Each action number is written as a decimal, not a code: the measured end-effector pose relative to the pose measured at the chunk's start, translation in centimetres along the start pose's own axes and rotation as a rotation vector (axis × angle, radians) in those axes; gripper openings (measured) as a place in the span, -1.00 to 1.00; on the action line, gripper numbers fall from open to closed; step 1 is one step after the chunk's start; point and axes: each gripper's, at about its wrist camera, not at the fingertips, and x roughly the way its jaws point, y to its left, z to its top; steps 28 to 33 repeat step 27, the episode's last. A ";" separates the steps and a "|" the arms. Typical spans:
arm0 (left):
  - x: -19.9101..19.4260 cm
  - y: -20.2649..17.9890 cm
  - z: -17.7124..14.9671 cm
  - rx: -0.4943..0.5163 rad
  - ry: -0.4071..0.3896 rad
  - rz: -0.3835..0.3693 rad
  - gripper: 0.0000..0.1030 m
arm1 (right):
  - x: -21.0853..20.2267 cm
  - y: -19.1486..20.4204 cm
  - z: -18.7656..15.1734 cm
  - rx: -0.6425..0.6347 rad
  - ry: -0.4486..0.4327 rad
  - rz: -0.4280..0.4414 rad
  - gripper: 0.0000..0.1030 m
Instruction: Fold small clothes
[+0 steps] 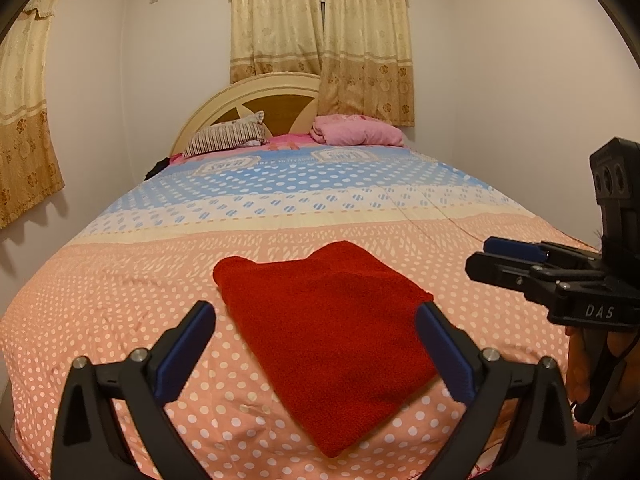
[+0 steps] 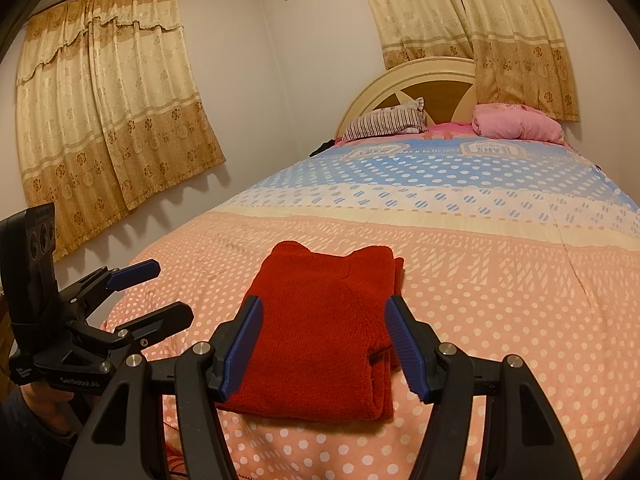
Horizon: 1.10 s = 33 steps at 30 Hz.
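Nearest the left wrist camera, the left gripper (image 1: 316, 324) hung just above the bed with its blue-padded fingers (image 1: 186, 354) spread wide apart, holding nothing; the near part of the folded red garment (image 1: 326, 340) showed between them, without clear contact. From the right wrist view, the right gripper (image 2: 324, 332) likewise stood with its jaws apart and nothing clamped, its pads (image 2: 404, 346) flanking the near edge of the red garment (image 2: 320, 340), though whether they touched the cloth could not be told. Each tool showed in the other's view: the right gripper (image 1: 504, 258) at the right edge of the left camera's picture, its fingers seen side-on, one close above the other, and the left gripper (image 2: 158, 294) at the lower left of the right camera's, fingers plainly parted, with a hand (image 2: 48, 404) gripping its handle. The garment lay folded into a compact rectangular stack, layered edges visible on its right side, resting flat on the peach, white-dotted part of the bedspread (image 1: 120, 300) near the foot of the bed. Beyond it the cover changed to cream and then blue dotted bands. At the head lay a striped pillow (image 1: 226, 136) and a pink pillow (image 1: 356, 130), well apart from the garment, against a rounded cream headboard (image 1: 248, 88). Floral beige curtains (image 1: 320, 36) hung behind on the white wall.
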 end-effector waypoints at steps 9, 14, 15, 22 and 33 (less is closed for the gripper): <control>-0.7 0.5 0.5 -0.005 -0.028 0.031 1.00 | -0.7 -0.1 0.0 -0.004 -0.037 -0.008 0.25; -0.7 1.0 0.7 -0.018 -0.032 0.048 1.00 | -0.6 0.1 -0.1 -0.012 -0.036 -0.008 0.25; -0.7 1.0 0.7 -0.016 -0.030 0.050 1.00 | -0.6 0.1 -0.1 -0.012 -0.035 -0.007 0.25; -0.5 1.3 0.8 0.001 -0.027 0.067 1.00 | -0.4 0.2 -0.2 -0.014 -0.027 -0.004 0.25; -0.5 1.9 0.8 0.004 -0.035 0.069 1.00 | 0.0 0.4 -0.3 -0.021 -0.011 0.000 0.25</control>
